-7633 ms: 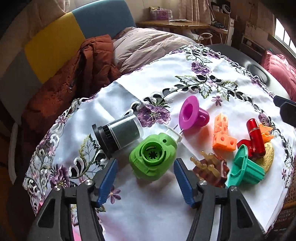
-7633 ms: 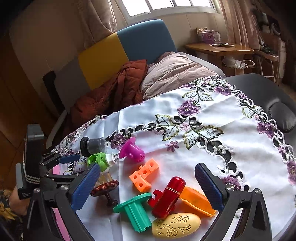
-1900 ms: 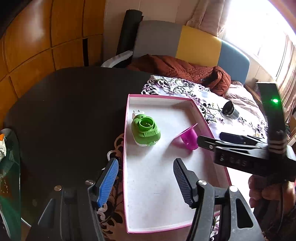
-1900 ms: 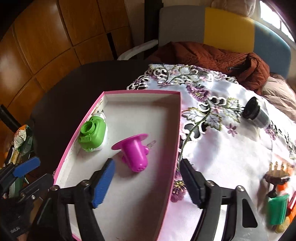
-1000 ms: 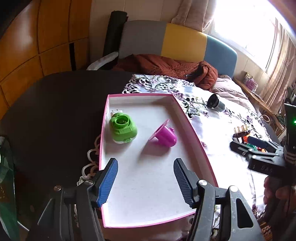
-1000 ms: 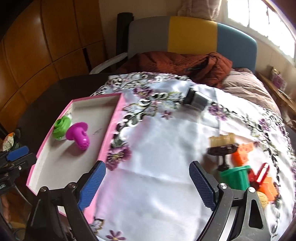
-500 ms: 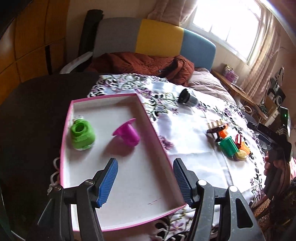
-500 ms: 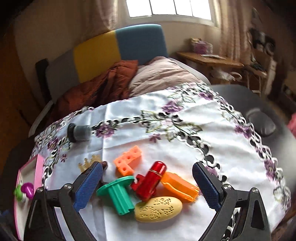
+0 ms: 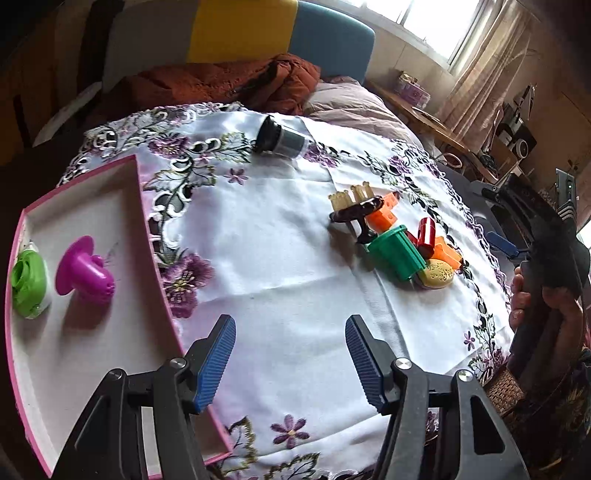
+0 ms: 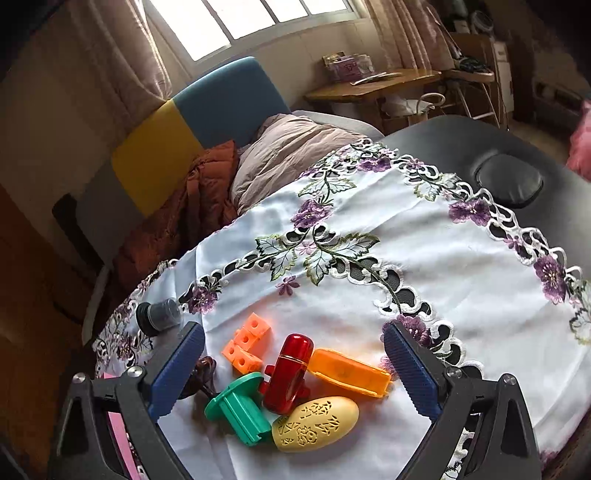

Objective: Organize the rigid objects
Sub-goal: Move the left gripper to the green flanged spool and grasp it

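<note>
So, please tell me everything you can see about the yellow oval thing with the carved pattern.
The yellow oval piece looks like matte, cream-yellow plastic, egg-shaped and smooth, with a cut-out ornamental pattern on its upper face. It lies flat on the white embroidered tablecloth, at the near edge of the toy cluster. The green flanged peg touches one end, and the red capsule lies against its far side. It sits untouched between the right gripper's open fingers.

Daylight comes from a window (image 10: 258,22) at the far side of the room, blown out to white in both views. The white tablecloth (image 9: 295,258) is evenly bright, and the toys on it cast soft, short shadows. Corners fall off to dark, and the wooden walls on the left are dim. Fisheye distortion bends the edges strongly. Both pictures are sharp, with little blur.
</note>
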Motion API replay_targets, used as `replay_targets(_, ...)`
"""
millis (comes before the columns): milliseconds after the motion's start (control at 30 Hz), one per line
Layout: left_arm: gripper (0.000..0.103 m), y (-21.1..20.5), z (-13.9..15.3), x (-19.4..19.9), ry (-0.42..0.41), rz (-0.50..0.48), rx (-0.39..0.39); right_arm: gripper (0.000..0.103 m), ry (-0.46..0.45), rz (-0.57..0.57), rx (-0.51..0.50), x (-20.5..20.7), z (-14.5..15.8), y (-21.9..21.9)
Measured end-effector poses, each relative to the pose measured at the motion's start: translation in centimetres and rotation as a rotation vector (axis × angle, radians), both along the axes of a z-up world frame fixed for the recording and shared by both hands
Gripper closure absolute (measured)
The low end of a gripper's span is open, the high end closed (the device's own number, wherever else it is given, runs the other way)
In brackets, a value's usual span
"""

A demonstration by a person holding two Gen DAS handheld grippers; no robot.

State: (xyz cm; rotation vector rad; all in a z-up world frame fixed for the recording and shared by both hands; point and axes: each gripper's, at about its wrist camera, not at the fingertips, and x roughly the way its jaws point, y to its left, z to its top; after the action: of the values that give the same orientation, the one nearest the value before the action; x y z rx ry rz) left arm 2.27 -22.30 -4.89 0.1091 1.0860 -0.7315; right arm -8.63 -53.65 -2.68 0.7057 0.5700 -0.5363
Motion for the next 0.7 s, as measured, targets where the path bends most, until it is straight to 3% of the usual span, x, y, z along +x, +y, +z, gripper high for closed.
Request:
replay_targets(200, 0.044, -4.7, -0.9, 0.1, 0.088, -0.077, -0.029, 0.005, -0.039, -0.024, 0.106, -0.6, -0.8, -1.4)
replay_targets(367, 0.054, -8.8, -1.3, 0.3, 0.160, -0.112, -0.060, 0.005, -0.064, -0.014, 0.134, -0.7, -0.8, -1.5)
replay_targets(600, 0.054, -13.6, -2.3, 1.7, 0.210, -0.046, -0.070, 0.005, -0.101, 0.009, 0.139, -0.7, -0.4, -1.4)
replay_targets(700, 0.053, -15.3, -3.1, 2.3, 0.201, -0.020, -0.034, 0.005, -0.117, 0.010, 0.145, -0.8, -0.3, -1.4)
